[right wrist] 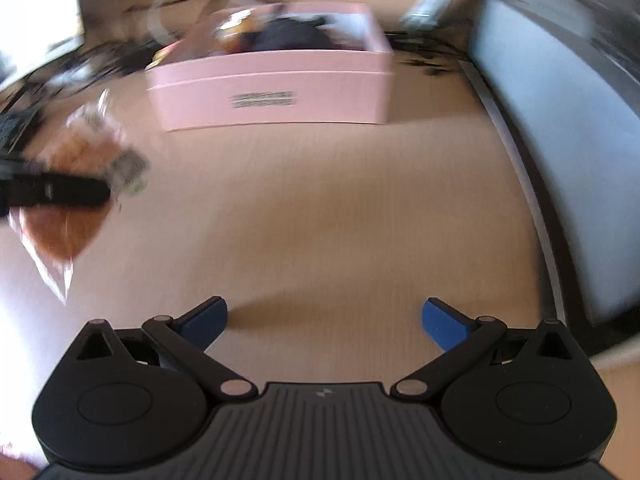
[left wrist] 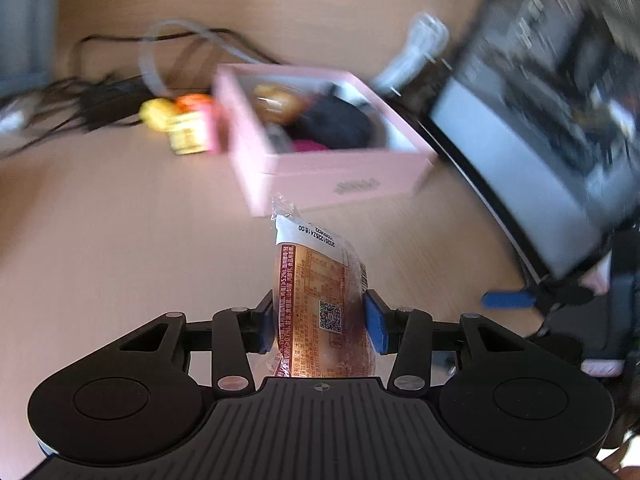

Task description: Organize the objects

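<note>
Visibility first. Both views are smeared by motion, so the contents of the pink box [left wrist: 328, 168] are hard to identify: I make out a dark rounded mass, something glossy and brownish, and a magenta patch, no more. The print on the box's near wall is illegible. Just beside its left wall sit small yellow and orange items [left wrist: 180, 128], too blurred to name. Behind them a tangle of dark cables [left wrist: 92, 100] and a pale loop of tubing run across the wooden table [left wrist: 120, 240]. The monitor [left wrist: 540, 140] on the right is cut off by the frame edge, and its screen is unreadable.

My left tongs [left wrist: 320, 322] are pinching a wrapped pastry packet [left wrist: 316, 292]. Both blue pads press its sides. The packet stands upright between them, sealed end pointing away toward the box, its lower end hidden behind the tongs' body. In the right wrist view the same packet [right wrist: 76, 184] appears at far left, blurred, with a dark finger across it and its clear wrapper tail hanging down.

My right tongs [right wrist: 324, 318] are spread wide, nothing between the fingers, over bare tabletop.

Clearances: the packet is near the box's front corner but apart from it. Open table lies between my right tongs and the box's near wall. To the right, the monitor's lower edge borders that open stretch; the cables crowd the box's left and rear.
</note>
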A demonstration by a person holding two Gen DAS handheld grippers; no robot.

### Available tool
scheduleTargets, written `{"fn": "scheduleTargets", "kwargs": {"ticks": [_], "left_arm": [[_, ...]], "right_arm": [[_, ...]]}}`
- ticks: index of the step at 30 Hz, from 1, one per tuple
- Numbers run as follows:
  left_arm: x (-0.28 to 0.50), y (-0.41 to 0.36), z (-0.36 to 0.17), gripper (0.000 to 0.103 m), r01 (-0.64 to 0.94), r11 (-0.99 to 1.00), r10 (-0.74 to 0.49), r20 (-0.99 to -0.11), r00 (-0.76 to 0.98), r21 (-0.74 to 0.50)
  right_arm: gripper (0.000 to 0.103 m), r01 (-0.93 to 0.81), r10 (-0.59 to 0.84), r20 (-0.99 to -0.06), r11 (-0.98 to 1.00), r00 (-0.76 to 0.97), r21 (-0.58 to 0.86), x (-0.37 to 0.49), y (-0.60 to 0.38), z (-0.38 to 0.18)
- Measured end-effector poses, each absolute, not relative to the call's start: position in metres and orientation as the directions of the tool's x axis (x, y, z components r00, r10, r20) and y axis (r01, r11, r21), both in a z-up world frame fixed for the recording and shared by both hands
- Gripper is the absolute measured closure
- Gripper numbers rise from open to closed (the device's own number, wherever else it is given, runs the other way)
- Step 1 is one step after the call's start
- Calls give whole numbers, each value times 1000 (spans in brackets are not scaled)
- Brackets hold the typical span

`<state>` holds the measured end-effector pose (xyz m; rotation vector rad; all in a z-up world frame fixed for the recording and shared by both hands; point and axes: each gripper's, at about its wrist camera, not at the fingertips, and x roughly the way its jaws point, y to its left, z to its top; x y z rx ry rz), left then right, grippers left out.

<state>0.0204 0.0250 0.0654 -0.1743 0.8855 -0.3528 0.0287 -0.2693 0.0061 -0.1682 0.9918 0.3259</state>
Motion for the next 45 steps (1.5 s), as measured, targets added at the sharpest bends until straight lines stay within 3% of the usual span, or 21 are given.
{"fn": "scheduleTargets", "kwargs": {"ticks": [3, 9, 14, 23, 27, 31, 38, 41, 45], "left_arm": [[9, 68, 70, 55, 116, 940, -321, -718, 617, -321], [-16, 149, 79, 55, -106, 933, -187, -713, 676, -345], [-34, 192, 84, 55, -189, 907, -145, -700, 699, -377], [-72, 243, 83, 55, -239, 868, -144, -681, 718, -436], [-84, 265, 77, 55, -278, 835, -141, -672, 727, -476], [-87, 275, 69, 55, -298, 824, -141, -684, 716, -482], [-85, 275, 59, 55, -297, 820, -167, -701, 693, -489], [-77, 269, 59, 55, -278, 820, -189, -695, 694, -500], [-66, 258, 60, 55, -242, 823, -222, -683, 696, -514]], "right_arm": [[0, -434, 240, -837, 901, 492, 4, 36, -240, 14], [1, -585, 312, -631, 760, 710, -282, 32, -142, 54], [20, -608, 336, -580, 702, 742, -372, 71, -52, 58], [24, -510, 151, -694, 788, 704, -346, 201, 37, 37], [24, -547, 195, -818, 820, 542, -167, 253, 29, 45], [25, -571, 167, -871, 807, 461, -147, 286, 28, 37], [26, -614, 98, -868, 745, 487, -261, 278, 49, 20], [35, -670, 116, -853, 676, 509, -308, 247, 56, 20], [36, -736, 201, -881, 643, 429, -212, 205, 51, 27]]}}
